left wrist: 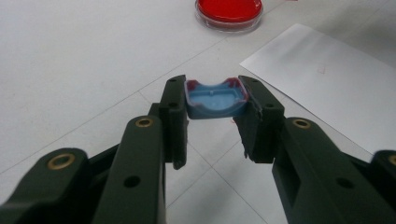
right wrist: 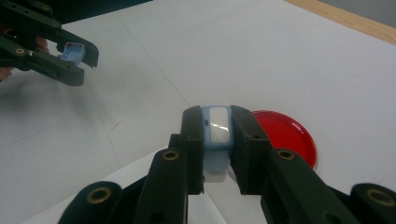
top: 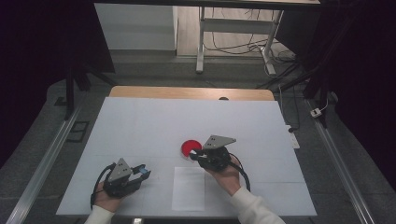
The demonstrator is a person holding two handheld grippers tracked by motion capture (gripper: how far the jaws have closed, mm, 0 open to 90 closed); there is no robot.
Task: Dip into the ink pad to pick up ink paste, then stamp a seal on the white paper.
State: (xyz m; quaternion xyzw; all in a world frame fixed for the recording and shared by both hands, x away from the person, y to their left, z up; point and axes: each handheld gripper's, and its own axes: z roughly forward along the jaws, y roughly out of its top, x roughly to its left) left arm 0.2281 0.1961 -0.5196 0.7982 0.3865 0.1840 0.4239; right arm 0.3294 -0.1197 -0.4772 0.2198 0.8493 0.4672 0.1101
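Observation:
My left gripper [left wrist: 214, 105] is shut on a small blue cap [left wrist: 215, 99] with red stains at its corners; it is a little above the white table. In the high view that left gripper [top: 144, 171] sits at the lower left. My right gripper [right wrist: 216, 128] is shut on a pale blue and white stamp-like piece [right wrist: 217, 125], held upright just left of a round red dish [right wrist: 287, 135]. From above, the right gripper [top: 194, 157] is at the near edge of the red dish [top: 188, 146]. The left gripper [right wrist: 84, 58] with its blue cap [right wrist: 72, 51] also appears far off in the right gripper view.
A white sheet of paper [top: 188, 187] lies between the two hands near the front edge. The white table cover [top: 154, 121] spreads wide behind. A wooden table edge [top: 187, 92] runs at the back. The red dish [left wrist: 229, 11] sits ahead of the left gripper.

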